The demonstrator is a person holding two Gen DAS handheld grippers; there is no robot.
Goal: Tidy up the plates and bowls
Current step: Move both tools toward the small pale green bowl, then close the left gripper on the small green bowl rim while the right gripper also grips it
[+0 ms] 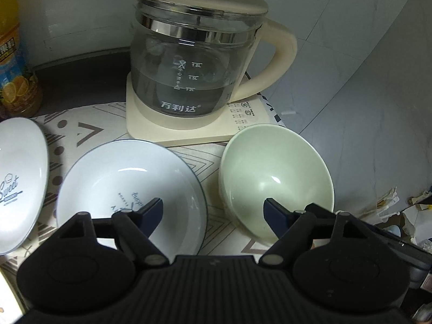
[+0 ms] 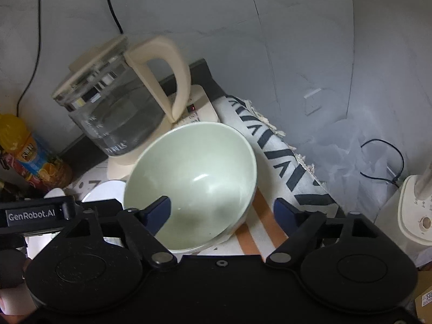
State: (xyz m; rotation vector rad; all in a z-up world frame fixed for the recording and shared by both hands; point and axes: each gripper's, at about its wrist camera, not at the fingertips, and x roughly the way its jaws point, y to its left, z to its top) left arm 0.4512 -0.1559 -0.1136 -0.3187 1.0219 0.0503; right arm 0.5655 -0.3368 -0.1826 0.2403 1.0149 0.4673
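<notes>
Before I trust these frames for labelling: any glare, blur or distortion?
Left wrist view: sharp, dim; fisheye bends the wall; glare spot in the pale green ceramic bowl. Right wrist view: glass kettle with cream handle slightly blurred and tilted by distortion; dark corners.

One green bowl (image 1: 272, 172), two white plates (image 1: 129, 186), one glass kettle (image 1: 194, 62), one juice bottle (image 1: 13, 62).
</notes>
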